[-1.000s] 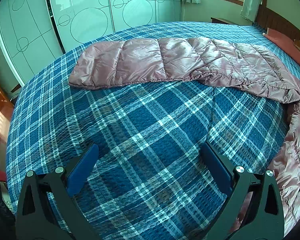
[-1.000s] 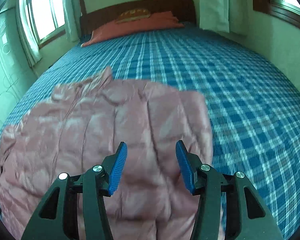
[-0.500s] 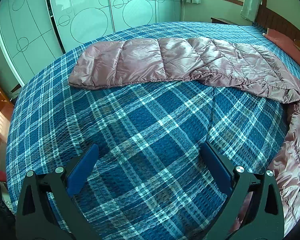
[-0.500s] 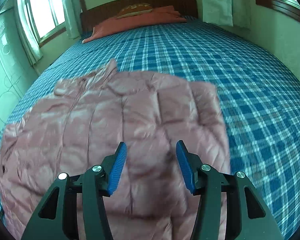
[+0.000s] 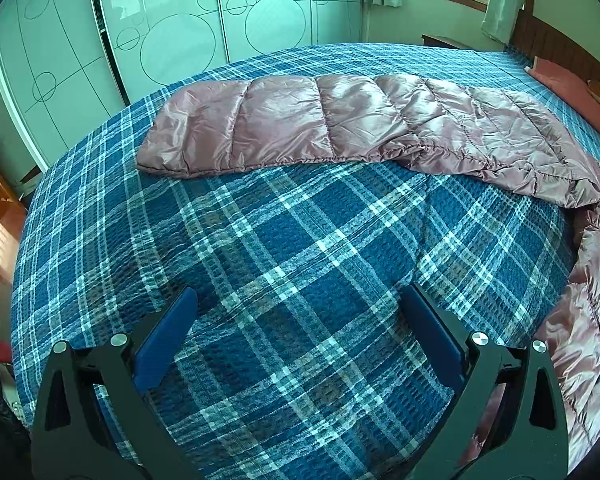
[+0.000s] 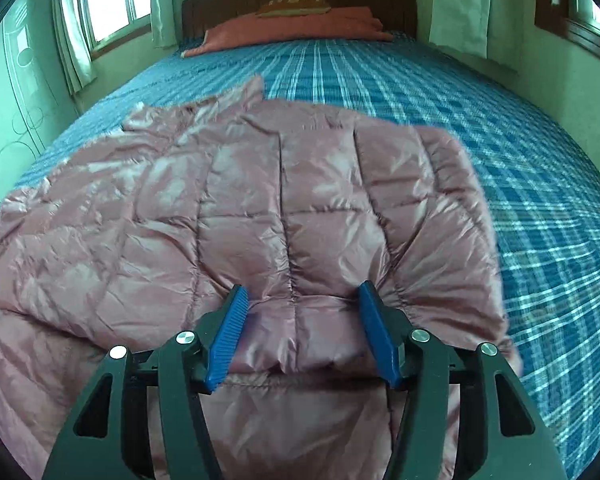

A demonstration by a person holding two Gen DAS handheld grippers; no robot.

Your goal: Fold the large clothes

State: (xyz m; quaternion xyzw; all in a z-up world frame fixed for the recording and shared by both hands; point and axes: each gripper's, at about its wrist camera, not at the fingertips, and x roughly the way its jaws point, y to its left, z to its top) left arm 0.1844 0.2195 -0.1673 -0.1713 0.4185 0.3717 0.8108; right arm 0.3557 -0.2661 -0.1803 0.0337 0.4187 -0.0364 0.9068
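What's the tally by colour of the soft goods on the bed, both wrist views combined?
Pink: 1, the puffer jacket
Blue plaid: 1, the bedspread
Red: 1, the folded blanket at the headboard
Yellow patterned: 1, the pillow on top of it
Total: 4

A: What can't you make out?
B: The pink down jacket (image 5: 340, 120) runs off the left wrist view's right edge, and in the right wrist view its right hem is smeared by blur.
A: Anything else?
B: The right hand-held gripper (image 6: 302, 300) hides the jacket fold beneath it.
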